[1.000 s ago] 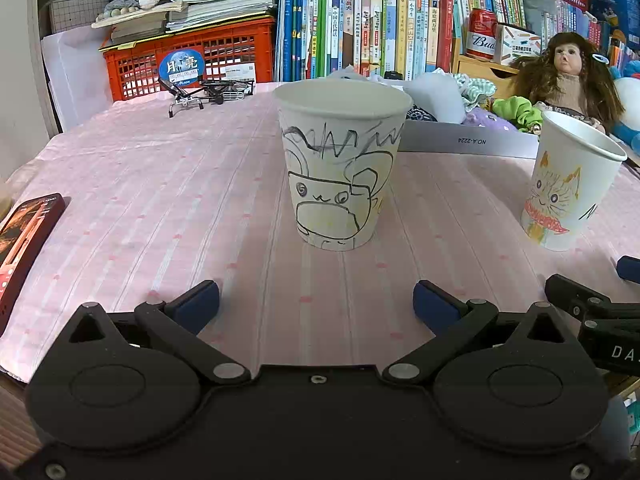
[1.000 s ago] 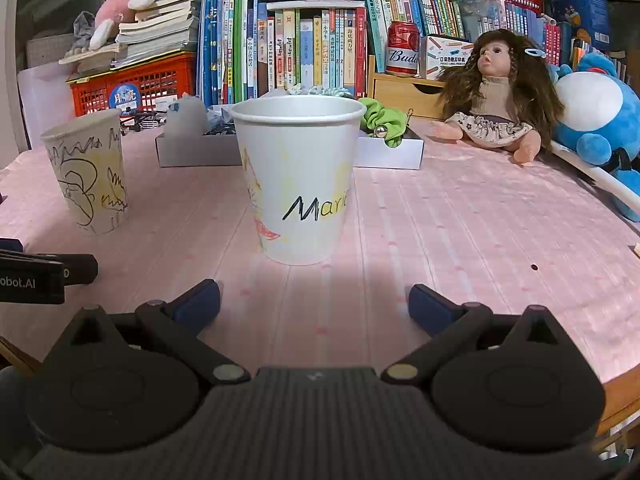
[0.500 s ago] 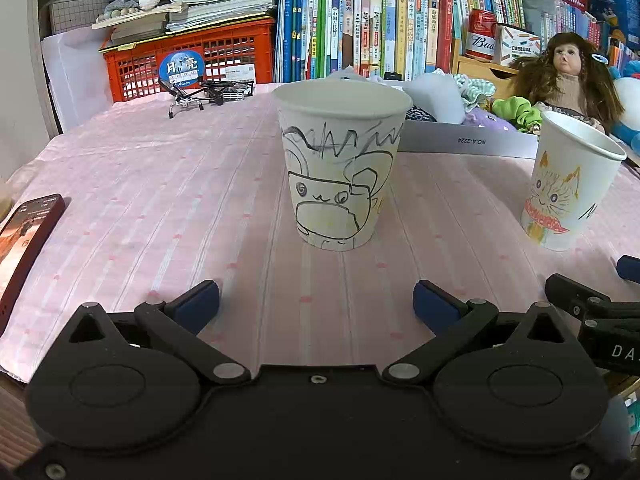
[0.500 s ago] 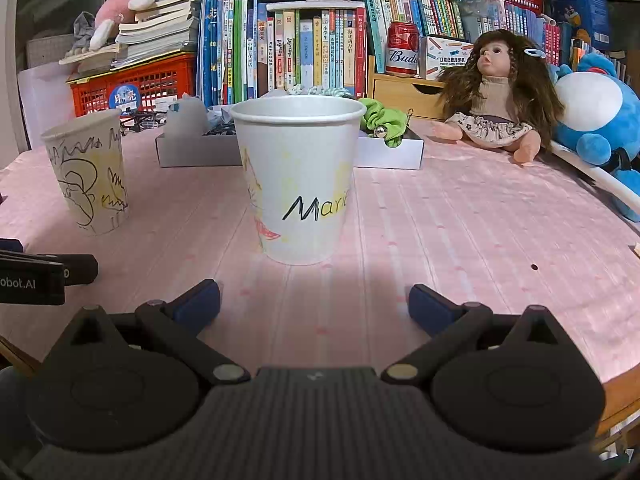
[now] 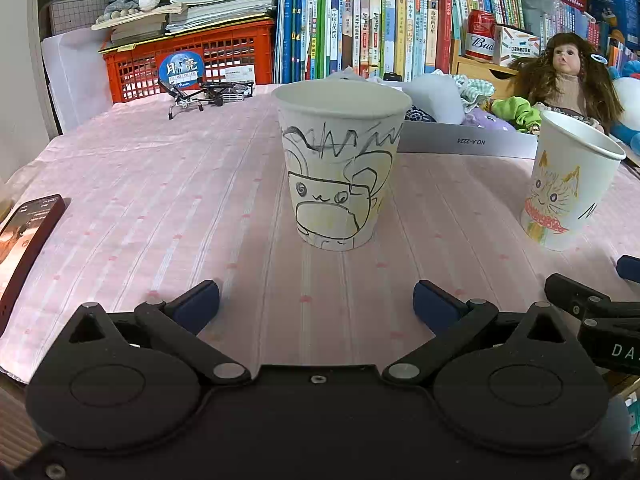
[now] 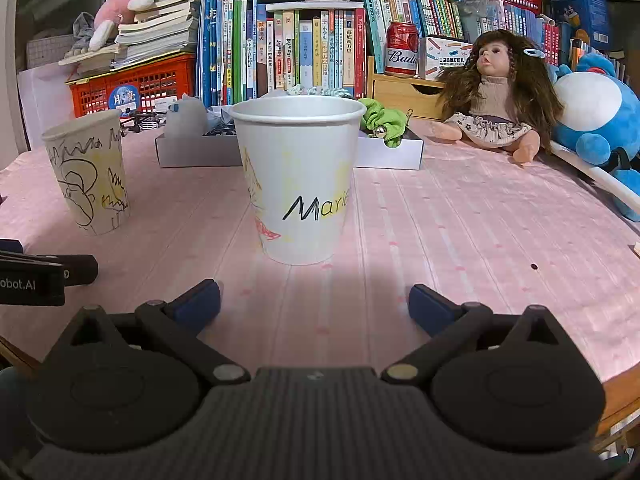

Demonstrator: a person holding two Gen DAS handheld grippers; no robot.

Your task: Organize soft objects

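Black linkages and blue pads up front: the left gripper (image 5: pixel 316 304) and right gripper (image 6: pixel 314 302) both sit low at the table edge, fingers spread wide with nothing in them, each squared up on its own paper cup. Left faces the scribbled cup (image 5: pixel 340 168), right faces the "Marie" cup (image 6: pixel 298 180), so I'd guess the cups are meant as bins. Past them, the soft stuff (image 6: pixel 382 120) (green scrunchie, grey plush bits) is heaped in the shallow grey box (image 6: pixel 390 154). Can't see inside either cup. Doll (image 6: pixel 496 96) and books (image 6: pixel 280 48) sit behind.
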